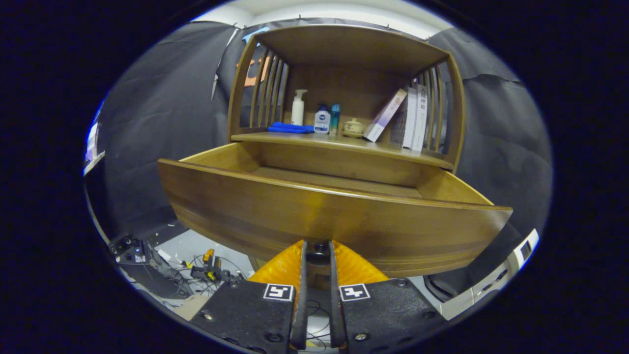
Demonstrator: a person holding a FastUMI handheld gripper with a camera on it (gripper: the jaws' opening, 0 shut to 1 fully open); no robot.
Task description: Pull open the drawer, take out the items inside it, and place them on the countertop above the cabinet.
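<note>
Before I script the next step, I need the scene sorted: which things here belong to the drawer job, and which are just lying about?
Job:
- drawer, pulled open
- its knob, between the nearly closed fingers
- countertop

Lying about:
- pump bottle
- blue cloth
- small jar
- books
- cables on the floor

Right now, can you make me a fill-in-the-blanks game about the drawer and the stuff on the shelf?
1. The wooden drawer is pulled ____.
2. The claw has its two fingers closed on the drawer's small ____.
3. On the countertop, the folded blue cloth lies just in front of the white ____ bottle.
4. The books stand at the end of the countertop ____ from the cloth.

Missing words: open; knob; pump; farthest
</note>
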